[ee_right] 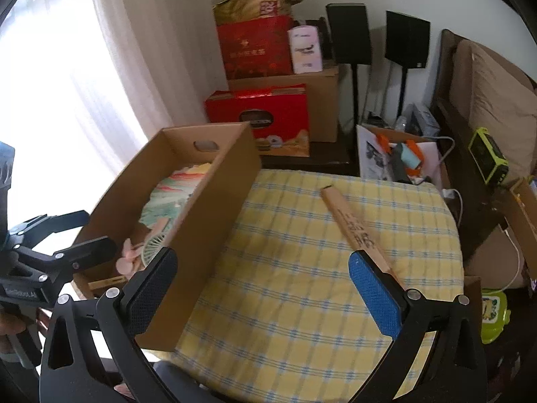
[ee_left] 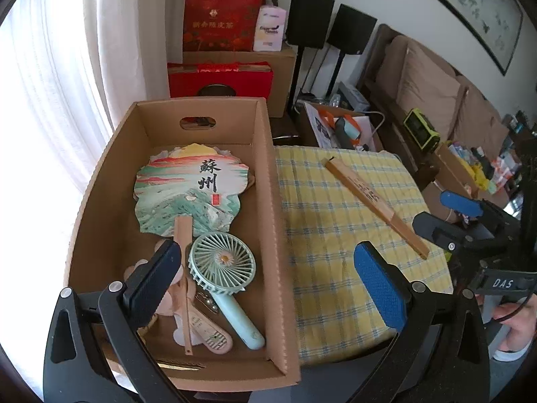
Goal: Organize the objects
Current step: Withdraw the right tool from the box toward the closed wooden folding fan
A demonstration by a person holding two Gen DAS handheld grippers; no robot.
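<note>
A cardboard box (ee_left: 272, 201) stands on the left of the yellow checked table (ee_left: 335, 235). It holds a painted round fan (ee_left: 191, 188), a mint handheld electric fan (ee_left: 221, 262) and a pink fan partly hidden beneath. A folded wooden fan (ee_left: 376, 201) lies on the cloth to the right of the box, and also shows in the right wrist view (ee_right: 359, 231). My left gripper (ee_left: 268, 275) is open and empty over the box's near right wall. My right gripper (ee_right: 265, 285) is open and empty above the cloth; its blue finger (ee_right: 372, 292) covers the folded fan's near end.
The box (ee_right: 214, 221) sits at the table's left edge by a bright curtained window. Red gift boxes (ee_right: 261, 117), cartons and two black speakers (ee_right: 349, 33) stand behind. A bag of clutter (ee_right: 396, 161) and a sofa with a green device (ee_right: 486, 158) lie to the right.
</note>
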